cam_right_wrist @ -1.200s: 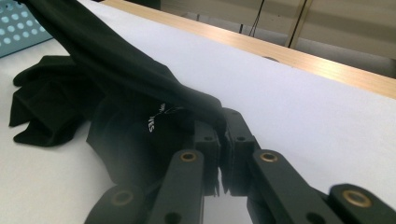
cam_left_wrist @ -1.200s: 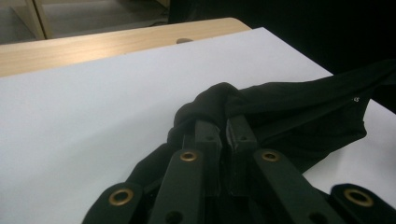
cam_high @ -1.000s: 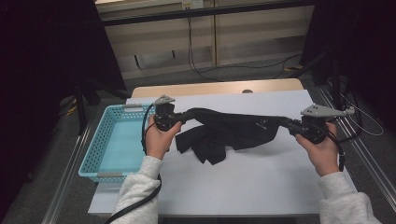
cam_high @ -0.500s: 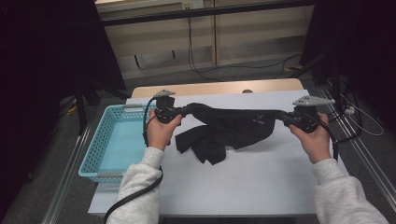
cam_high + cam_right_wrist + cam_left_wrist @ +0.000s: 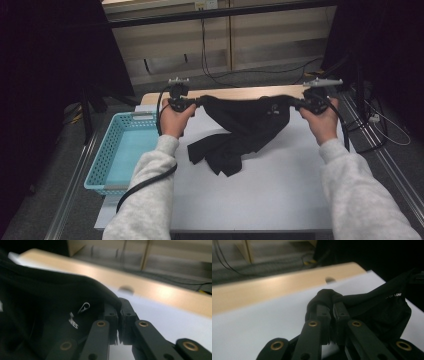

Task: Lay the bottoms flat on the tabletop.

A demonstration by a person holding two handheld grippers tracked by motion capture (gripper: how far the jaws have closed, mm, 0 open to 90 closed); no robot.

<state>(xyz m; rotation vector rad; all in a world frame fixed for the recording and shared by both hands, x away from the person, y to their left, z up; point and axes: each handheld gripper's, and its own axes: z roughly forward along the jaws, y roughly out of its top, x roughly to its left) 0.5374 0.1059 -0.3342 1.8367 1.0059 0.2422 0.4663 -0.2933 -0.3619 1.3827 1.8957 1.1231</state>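
**A:** Where are the 2 hands?

**B:** In the high view, both forearms in light grey sleeves come up from the bottom edge. The left hand [image 5: 173, 117] holds the left gripper [image 5: 200, 102] at the far left of the table [image 5: 280, 195]. The right hand [image 5: 321, 120] holds the right gripper [image 5: 295, 102] at the far right. Both hands are raised above the tabletop, at about the same height and well apart. The grippers point inward, toward each other.

**A:** What are the jaws doing?

**B:** Each gripper is clamped on 1 end of a black garment [image 5: 247, 125]. In the left gripper view, the 2 black jaws are pressed together with a bunched fold of the garment [image 5: 372, 307] wrapped over their tips. In the right gripper view, the jaws are likewise closed, pinching the edge of the garment [image 5: 50, 305].

**A:** How does the garment look?

**B:** It is black, soft cloth, stretched between the 2 grippers so that its top edge runs almost straight across the far part of the table. The middle sags down in a rounded pouch. The lower part trails onto the white tabletop in rumpled folds, left of centre. The gripper views show small white lettering on the cloth, too blurred to read in full.

**A:** Anything beside it?

**B:** A light blue basket [image 5: 107, 150] sits at the table's left edge, just beside the left forearm.
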